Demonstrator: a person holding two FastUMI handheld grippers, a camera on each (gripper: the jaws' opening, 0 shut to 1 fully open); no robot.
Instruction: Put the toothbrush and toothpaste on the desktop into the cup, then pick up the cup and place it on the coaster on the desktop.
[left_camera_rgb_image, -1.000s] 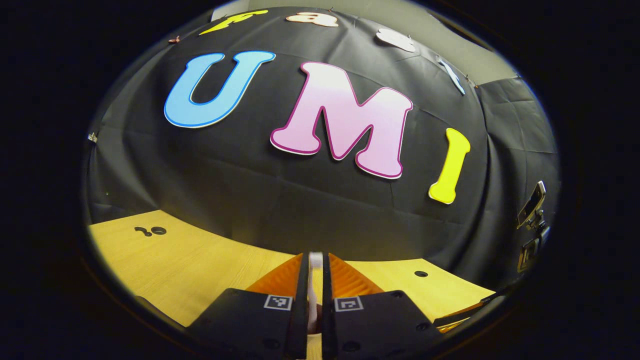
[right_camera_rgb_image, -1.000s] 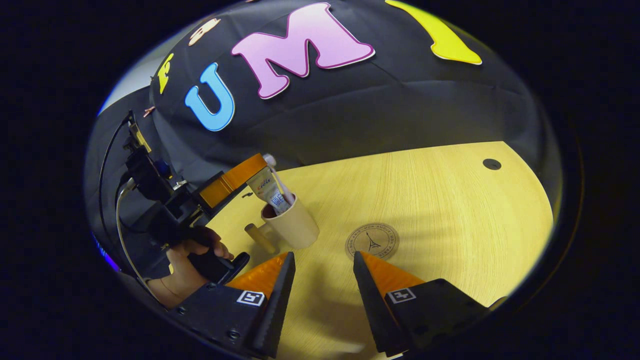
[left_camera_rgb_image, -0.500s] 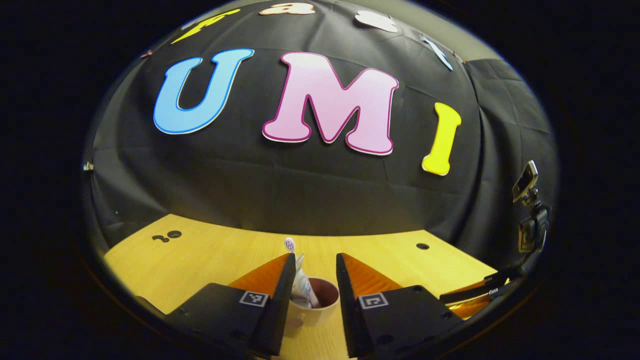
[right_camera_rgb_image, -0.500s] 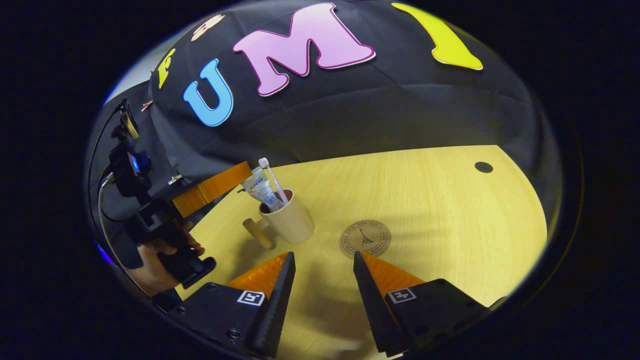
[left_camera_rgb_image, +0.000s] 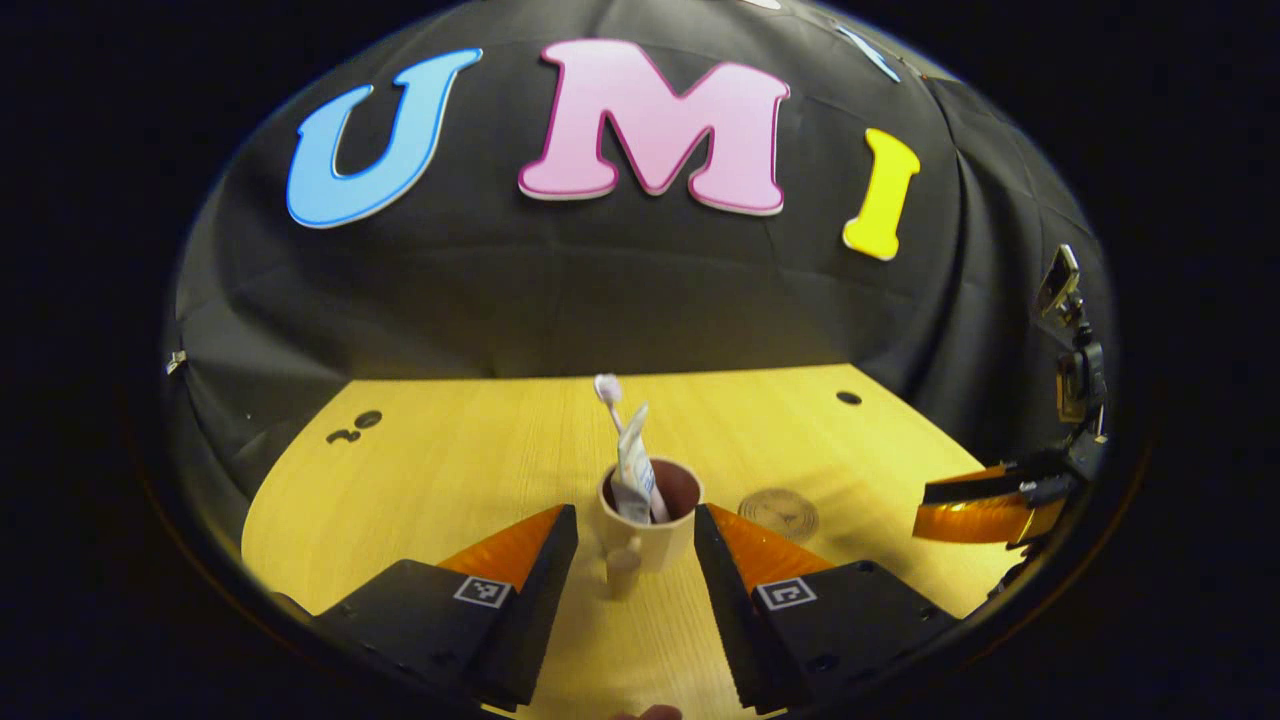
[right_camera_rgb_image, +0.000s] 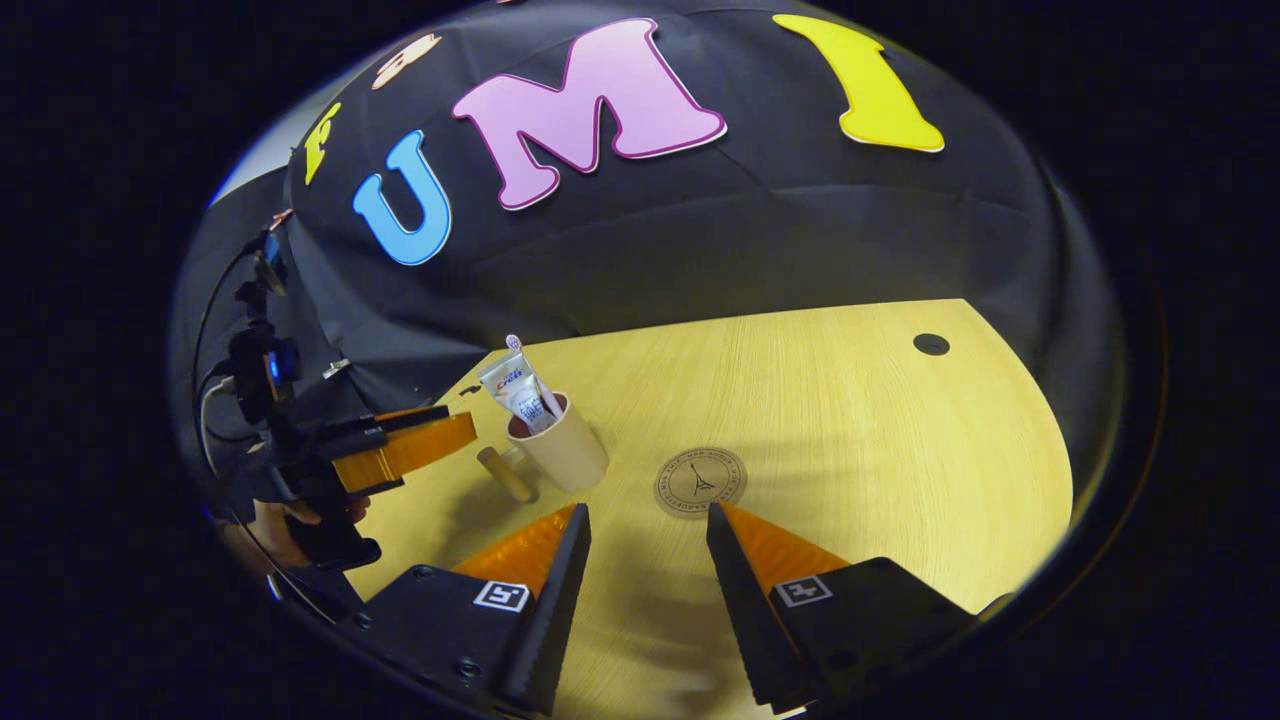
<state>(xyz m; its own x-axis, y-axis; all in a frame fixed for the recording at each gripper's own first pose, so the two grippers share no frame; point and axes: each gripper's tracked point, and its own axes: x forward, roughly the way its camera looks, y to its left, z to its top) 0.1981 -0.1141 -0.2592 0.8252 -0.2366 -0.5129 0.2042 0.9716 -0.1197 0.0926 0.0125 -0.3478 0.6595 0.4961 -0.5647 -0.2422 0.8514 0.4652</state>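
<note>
A beige cup (left_camera_rgb_image: 648, 535) with a wooden handle (left_camera_rgb_image: 622, 562) stands on the desktop, holding the toothpaste tube (left_camera_rgb_image: 633, 468) and the toothbrush (left_camera_rgb_image: 607, 389), head up. My left gripper (left_camera_rgb_image: 635, 512) is open and empty, the cup just beyond its fingertips. The round coaster (left_camera_rgb_image: 779, 513) lies to the cup's right. In the right gripper view the cup (right_camera_rgb_image: 562, 452), toothpaste (right_camera_rgb_image: 515, 386) and coaster (right_camera_rgb_image: 700, 482) lie ahead of my open right gripper (right_camera_rgb_image: 646, 512). The left gripper (right_camera_rgb_image: 405, 452) hangs left of the cup, apart from it.
The wooden desktop (right_camera_rgb_image: 850, 420) has small round holes (right_camera_rgb_image: 931, 344) near its far edge, and the black cloth wall rises behind it. A hand (right_camera_rgb_image: 285, 520) holds the left gripper's handle. The right gripper (left_camera_rgb_image: 985, 500) appears at the far right of the left gripper view.
My left gripper opened, let go of the toothbrush into the cup and drew back from the cup. The right gripper has barely moved.
</note>
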